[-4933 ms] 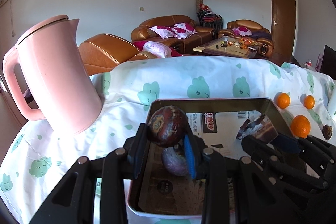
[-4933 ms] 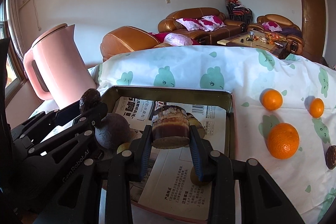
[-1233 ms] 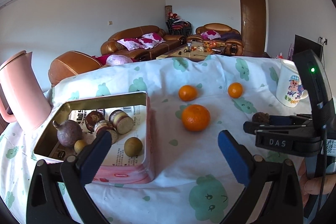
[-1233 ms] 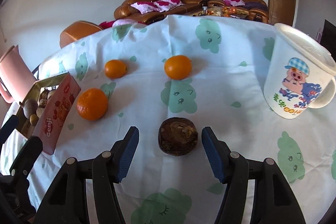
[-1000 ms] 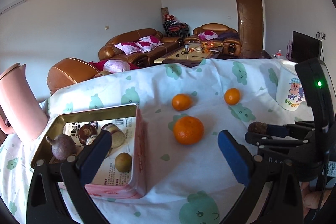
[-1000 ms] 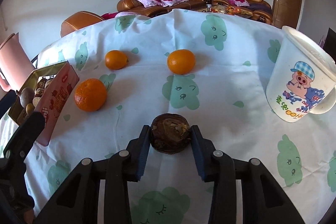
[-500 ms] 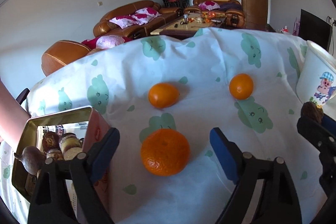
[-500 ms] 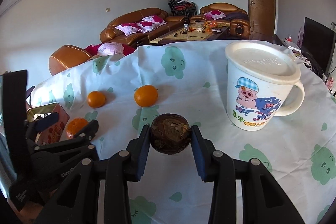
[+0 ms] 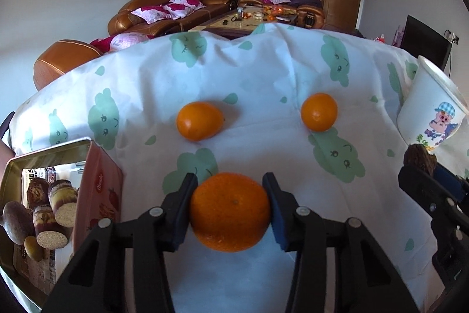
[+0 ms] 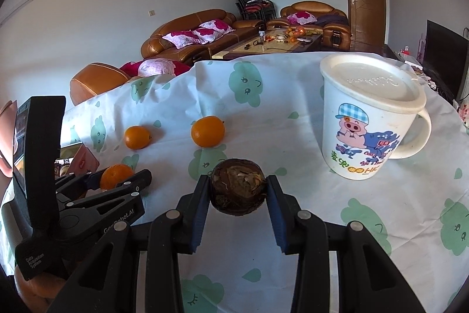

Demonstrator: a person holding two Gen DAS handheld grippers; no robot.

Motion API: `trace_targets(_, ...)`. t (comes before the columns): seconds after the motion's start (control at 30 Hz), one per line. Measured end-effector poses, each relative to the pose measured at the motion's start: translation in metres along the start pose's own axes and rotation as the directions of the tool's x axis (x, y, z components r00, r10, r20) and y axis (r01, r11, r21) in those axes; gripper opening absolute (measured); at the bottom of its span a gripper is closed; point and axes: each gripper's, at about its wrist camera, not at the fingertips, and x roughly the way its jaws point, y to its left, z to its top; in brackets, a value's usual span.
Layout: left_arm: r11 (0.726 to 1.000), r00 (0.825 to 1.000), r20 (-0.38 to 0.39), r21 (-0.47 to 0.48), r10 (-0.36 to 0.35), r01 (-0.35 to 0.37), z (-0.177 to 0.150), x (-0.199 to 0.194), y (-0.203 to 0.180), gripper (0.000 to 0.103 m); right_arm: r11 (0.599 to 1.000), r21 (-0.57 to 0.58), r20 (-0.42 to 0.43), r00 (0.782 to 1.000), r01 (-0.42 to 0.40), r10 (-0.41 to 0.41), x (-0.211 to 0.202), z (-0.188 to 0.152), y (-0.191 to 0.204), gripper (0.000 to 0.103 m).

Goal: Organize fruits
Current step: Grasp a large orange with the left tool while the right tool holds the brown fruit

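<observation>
My left gripper (image 9: 230, 209) is closing its jaws on the big orange (image 9: 230, 211), which sits on the table just right of the tin (image 9: 96, 189). They were spread wide a moment ago with the orange farther off. My right gripper (image 10: 238, 189) pinches the brown fruit (image 10: 238, 187), as before. If the round orange sits off-centre it could squirt out and roll toward the 2 small oranges (image 9: 199, 121) farther back.

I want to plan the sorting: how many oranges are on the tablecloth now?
3. The largest orange sits between the closing left tongs. A second orange lies behind it, a third orange further right, toward the mug. None seems hidden.
</observation>
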Motion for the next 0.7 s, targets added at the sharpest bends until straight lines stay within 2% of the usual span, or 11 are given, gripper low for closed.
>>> trace_targets(0.13, 1.0, 0.99, 0.138, 0.015, 0.02, -0.023, -0.008, -0.031, -0.003, 0.048, 1.0, 0.012, 0.046, 0.999, 0.023, -0.024, -0.007, 0.002, -0.004, 0.04)
trace_targets(0.2, 0.999, 0.983, 0.181, 0.024, 0.023, -0.028, -0.013, -0.044, -0.005, 0.048, 0.999, 0.011, 0.081, 0.996, 0.037, -0.038, -0.012, 0.003, -0.006, 0.04)
trace_targets(0.33, 0.999, 0.976, 0.218, 0.032, 0.007, -0.015, -0.023, -0.06, -0.006, 0.048, 0.998, -0.019, 0.133, 0.99, 0.057, -0.054, -0.02, 0.003, -0.002, 0.04)
trace_targets(0.47, 0.999, 0.967, 0.255, 0.042, 0.001, -0.012, -0.035, -0.074, -0.003, 0.048, 0.995, -0.063, 0.147, 0.987, 0.078, -0.068, -0.019, 0.001, 0.006, 0.04)
trace_targets(0.7, 0.999, 0.965, 0.264, 0.041, -0.005, -0.006, -0.041, -0.085, 0.004, 0.048, 0.987, -0.084, 0.207, 0.972, 0.134, -0.114, -0.027, -0.002, 0.013, 0.04)
